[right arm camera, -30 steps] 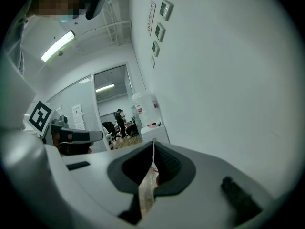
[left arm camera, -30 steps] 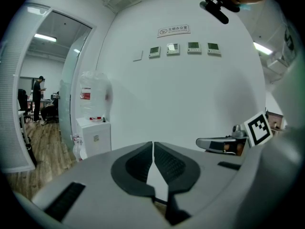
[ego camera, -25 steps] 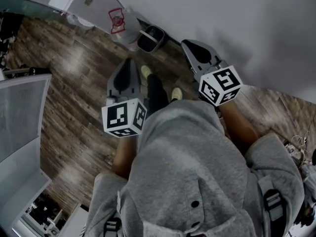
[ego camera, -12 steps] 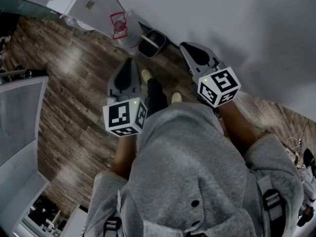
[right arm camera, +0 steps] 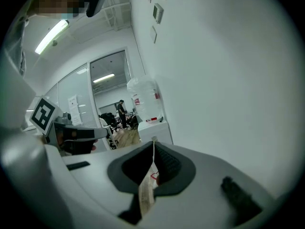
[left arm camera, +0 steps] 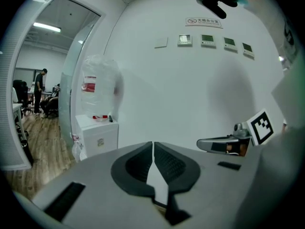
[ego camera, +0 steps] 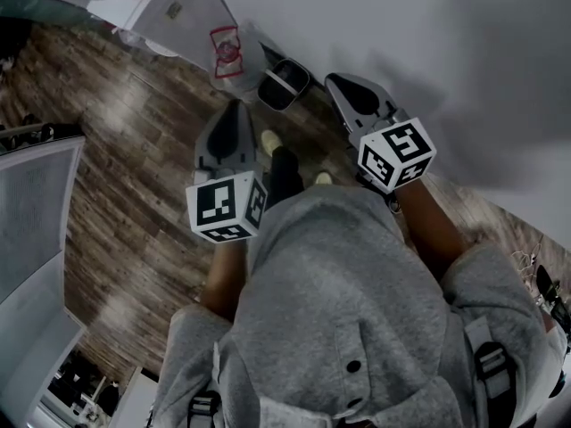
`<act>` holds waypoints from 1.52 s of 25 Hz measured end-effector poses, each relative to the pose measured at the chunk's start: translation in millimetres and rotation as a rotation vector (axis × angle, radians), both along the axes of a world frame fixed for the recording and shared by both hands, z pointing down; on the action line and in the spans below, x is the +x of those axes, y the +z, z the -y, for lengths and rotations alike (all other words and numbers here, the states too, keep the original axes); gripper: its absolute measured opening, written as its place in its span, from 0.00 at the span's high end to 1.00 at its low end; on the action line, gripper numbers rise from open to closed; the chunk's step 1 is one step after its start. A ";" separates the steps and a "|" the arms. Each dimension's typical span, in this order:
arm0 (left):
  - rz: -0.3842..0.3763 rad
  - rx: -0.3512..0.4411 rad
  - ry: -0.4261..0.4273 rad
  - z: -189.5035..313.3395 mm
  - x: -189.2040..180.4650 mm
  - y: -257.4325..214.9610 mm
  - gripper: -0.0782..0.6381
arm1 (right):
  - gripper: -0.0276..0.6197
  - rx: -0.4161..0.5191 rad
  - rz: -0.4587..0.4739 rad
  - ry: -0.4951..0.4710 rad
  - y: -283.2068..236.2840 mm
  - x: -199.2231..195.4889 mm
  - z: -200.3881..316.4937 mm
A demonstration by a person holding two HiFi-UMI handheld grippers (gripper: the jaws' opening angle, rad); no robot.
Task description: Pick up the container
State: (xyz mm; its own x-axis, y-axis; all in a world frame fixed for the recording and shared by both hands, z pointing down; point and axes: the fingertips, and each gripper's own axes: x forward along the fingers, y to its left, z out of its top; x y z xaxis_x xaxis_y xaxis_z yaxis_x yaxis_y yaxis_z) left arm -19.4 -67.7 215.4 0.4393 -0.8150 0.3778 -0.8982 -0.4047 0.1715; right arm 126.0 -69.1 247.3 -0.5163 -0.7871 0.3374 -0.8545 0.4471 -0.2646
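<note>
A small dark bin (ego camera: 284,85) stands on the wood floor against the white wall, beside a white water dispenser (ego camera: 183,16) whose bottle (ego camera: 230,50) is wrapped in plastic. Both grippers are held out in front of the person, short of the bin. My left gripper (ego camera: 235,110) points at the floor just left of the bin, and my right gripper (ego camera: 335,81) is just right of it near the wall. Both have their jaws together with nothing between them. In the left gripper view the jaws (left arm camera: 153,144) face the dispenser (left arm camera: 97,135). The bin is hidden in both gripper views.
The white wall (ego camera: 428,43) runs close along the right. A grey panel (ego camera: 36,212) stands at the left. Through a glass doorway, people (left arm camera: 40,92) are in a far room. The person's feet (ego camera: 268,141) are on the wood floor (ego camera: 134,150).
The person has walked on: the bin and dispenser have slid rightward in the head view and sit nearer the gripper tips. Both grippers keep the same pose and stay shut.
</note>
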 end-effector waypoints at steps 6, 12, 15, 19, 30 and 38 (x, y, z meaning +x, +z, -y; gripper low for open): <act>-0.012 -0.030 -0.020 37.5 -31.2 8.8 0.86 | 0.91 -0.025 -0.037 -0.023 5.8 -28.7 37.9; -0.041 -0.062 -0.033 66.0 -58.0 22.2 0.86 | 0.91 -0.059 -0.079 -0.054 17.5 -56.8 65.5; -0.054 -0.078 -0.037 79.9 -69.0 28.9 0.86 | 0.91 -0.071 -0.099 -0.067 21.7 -68.7 80.5; -0.064 -0.096 -0.045 95.3 -79.5 40.2 0.86 | 0.91 -0.088 -0.127 -0.085 33.8 -78.7 98.9; -0.076 -0.197 -0.093 122.3 -82.5 76.7 0.86 | 0.91 -0.215 -0.174 -0.174 86.9 -82.8 133.7; -0.031 -0.271 -0.229 138.0 -84.6 134.9 0.86 | 0.87 -0.395 -0.187 -0.335 195.2 -82.7 160.2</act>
State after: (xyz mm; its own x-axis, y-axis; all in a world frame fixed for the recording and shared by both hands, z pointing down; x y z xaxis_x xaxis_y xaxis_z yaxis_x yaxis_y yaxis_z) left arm -104.0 -205.7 350.3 0.2713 -0.7655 0.5834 -0.9531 -0.1295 0.2734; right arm 43.3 -229.2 442.6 -0.6194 -0.3849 0.6842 -0.7313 0.5998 -0.3247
